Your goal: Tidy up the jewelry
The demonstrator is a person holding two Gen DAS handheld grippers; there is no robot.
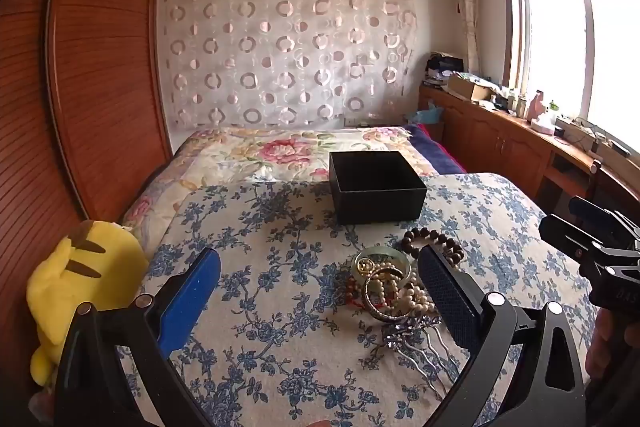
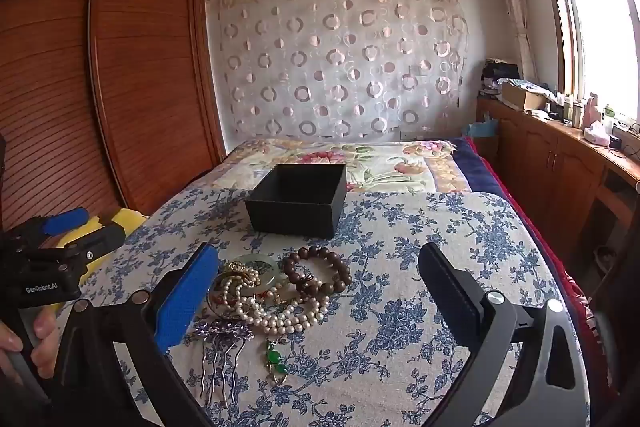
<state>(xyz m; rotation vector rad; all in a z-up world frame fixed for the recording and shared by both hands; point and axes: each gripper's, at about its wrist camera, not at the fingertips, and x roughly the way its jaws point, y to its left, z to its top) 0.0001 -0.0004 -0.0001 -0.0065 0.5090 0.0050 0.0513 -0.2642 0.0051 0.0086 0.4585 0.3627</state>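
Left hand-held gripper (image 1: pixel 320 291): jaws spread wide, nothing between the pads; it hangs over the left part of the cloth, the jewelry pile just inside its dark right finger.
Right hand-held gripper (image 2: pixel 318 287): jaws wide apart too, gripping nothing; the jewelry pile lies by its blue left finger.
Jewelry pile (image 2: pixel 276 291): a tangle on the blue-flowered cloth (image 2: pixel 400 307), in front of the black box (image 2: pixel 296 201) and apart from it.
Only in the right view: a green pendant (image 2: pixel 275 359) below the pearls, and a hand (image 2: pixel 28 343) on the other gripper's handle.
Only in the left view: the whole yellow plush toy (image 1: pixel 76 291) at the cloth's left edge — soft, with brown stripes.
Shapes and materials: round dark wooden beads (image 2: pixel 320 271) in a ring; glossy pearl strand (image 2: pixel 272 311); pale smooth bangle (image 1: pixel 382 261); metal hair comb (image 2: pixel 220 347) with wavy prongs and a purple top.
Box: square, matte, open — nothing visible inside it.
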